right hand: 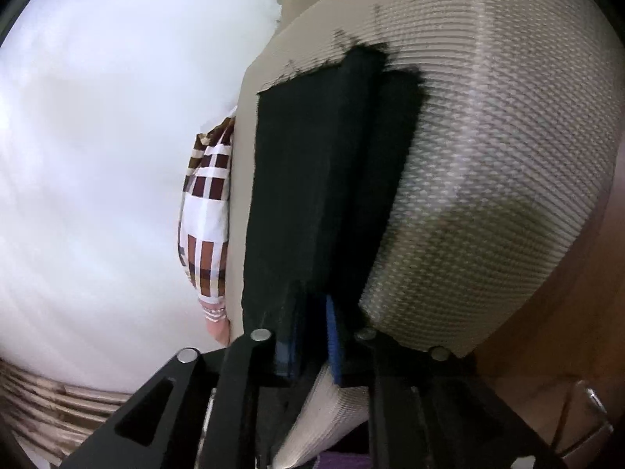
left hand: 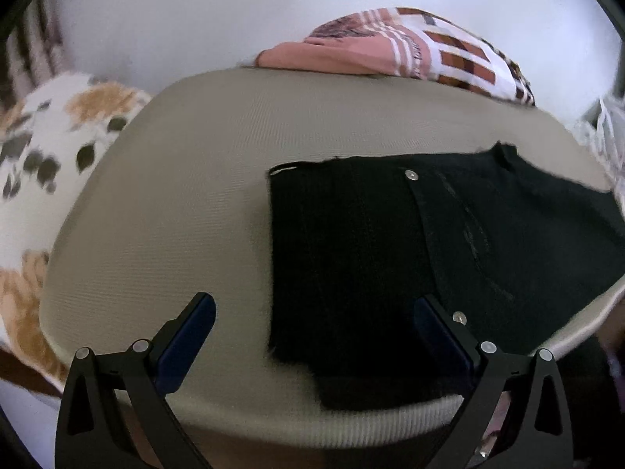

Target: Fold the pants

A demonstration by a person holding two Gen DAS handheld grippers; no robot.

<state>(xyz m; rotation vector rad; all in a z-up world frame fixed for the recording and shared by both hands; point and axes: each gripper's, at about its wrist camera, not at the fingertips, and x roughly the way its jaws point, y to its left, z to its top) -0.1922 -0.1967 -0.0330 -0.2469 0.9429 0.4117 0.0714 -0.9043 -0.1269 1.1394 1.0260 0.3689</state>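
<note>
Black pants [left hand: 390, 254] lie flat on a beige woven cushion [left hand: 175, 215], with metal rivets showing. My left gripper [left hand: 312, 320] is open and hovers over the near left corner of the pants; its right finger [left hand: 437, 328] is over the fabric, its left finger [left hand: 187, 336] over bare cushion. In the right wrist view the pants [right hand: 312, 176] hang over the cushion's edge [right hand: 488, 195]. My right gripper [right hand: 312, 336] is shut on the pants' edge, with black cloth pinched between the blue pads [right hand: 336, 348].
A pile of other clothes, pink and brown-checked [left hand: 410, 47], lies at the cushion's far edge and shows in the right wrist view [right hand: 207, 203]. A floral sheet [left hand: 50, 148] is on the left. A white wall is behind.
</note>
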